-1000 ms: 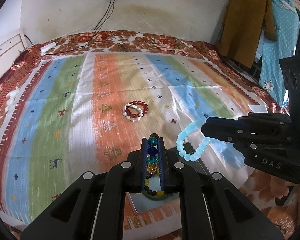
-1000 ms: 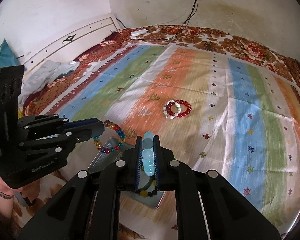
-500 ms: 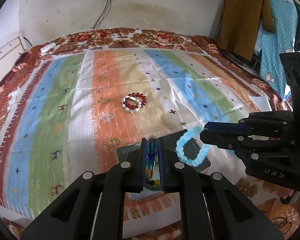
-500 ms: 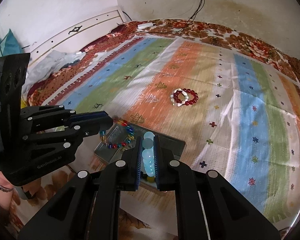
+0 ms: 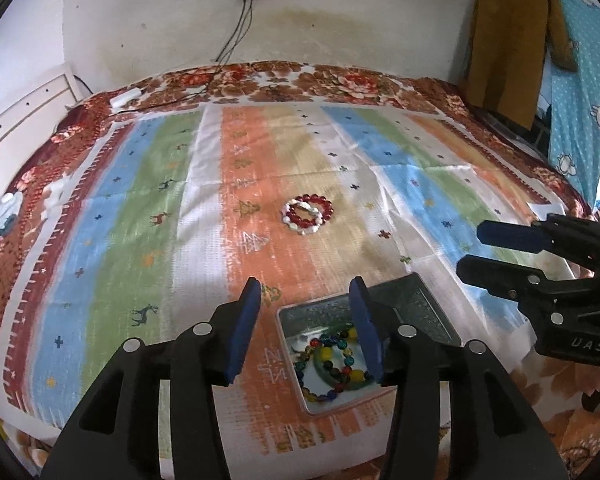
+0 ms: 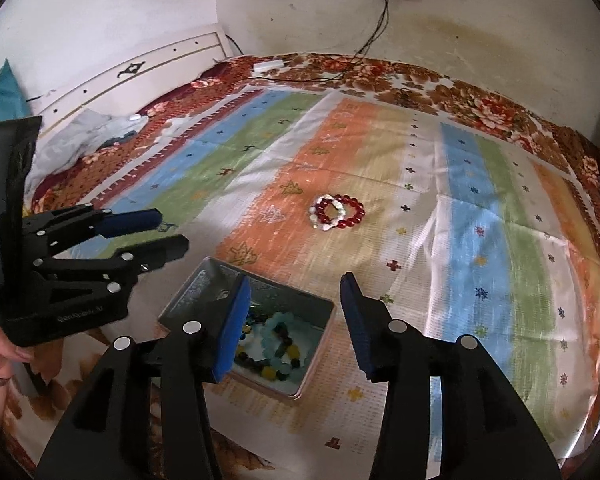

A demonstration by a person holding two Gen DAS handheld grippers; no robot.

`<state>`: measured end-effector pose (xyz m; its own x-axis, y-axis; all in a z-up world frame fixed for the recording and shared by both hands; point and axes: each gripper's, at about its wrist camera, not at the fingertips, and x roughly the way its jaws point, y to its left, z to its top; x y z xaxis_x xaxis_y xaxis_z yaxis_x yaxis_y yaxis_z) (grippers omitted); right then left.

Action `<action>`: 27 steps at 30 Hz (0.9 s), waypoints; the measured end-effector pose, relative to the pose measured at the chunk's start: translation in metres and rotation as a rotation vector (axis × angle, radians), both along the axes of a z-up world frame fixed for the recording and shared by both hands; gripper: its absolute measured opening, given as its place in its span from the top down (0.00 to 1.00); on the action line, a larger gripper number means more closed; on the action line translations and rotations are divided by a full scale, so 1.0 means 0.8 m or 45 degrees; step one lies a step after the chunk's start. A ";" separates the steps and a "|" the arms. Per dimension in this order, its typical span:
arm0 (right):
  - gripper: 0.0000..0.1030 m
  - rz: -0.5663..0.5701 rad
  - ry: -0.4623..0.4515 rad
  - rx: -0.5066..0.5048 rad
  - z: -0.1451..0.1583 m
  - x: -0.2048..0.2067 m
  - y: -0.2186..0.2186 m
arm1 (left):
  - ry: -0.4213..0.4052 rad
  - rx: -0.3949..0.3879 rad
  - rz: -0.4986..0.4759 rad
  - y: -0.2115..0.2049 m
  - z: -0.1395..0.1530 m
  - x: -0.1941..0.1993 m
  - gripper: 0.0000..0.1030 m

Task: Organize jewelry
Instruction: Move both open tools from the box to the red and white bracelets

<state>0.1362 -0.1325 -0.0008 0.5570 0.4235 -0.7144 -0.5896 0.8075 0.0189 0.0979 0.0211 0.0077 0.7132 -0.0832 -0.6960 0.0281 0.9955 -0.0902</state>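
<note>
Metal tin [image 5: 416,308] holds both bracelets; my left tongs [image 5: 306,322] and right tongs [image 6: 294,314] are opening, nothing between them, so I lift clear above it.

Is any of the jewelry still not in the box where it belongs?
Yes. The red bracelet and the white bracelet lie overlapping out on the striped blanket, well away from the tin box. The other bead bracelets are piled inside the box. Both grippers are opening, with nothing between their jaws.
</note>
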 end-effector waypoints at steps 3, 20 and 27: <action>0.52 -0.058 0.035 0.020 -0.004 0.016 -0.009 | 0.013 0.009 0.010 0.003 -0.004 0.009 0.50; 0.50 -0.153 0.126 0.041 -0.016 0.088 -0.006 | 0.089 0.039 -0.006 0.011 -0.021 0.071 0.44; 0.50 -0.133 0.119 0.015 -0.018 0.101 0.004 | 0.096 0.047 -0.009 0.015 -0.022 0.089 0.43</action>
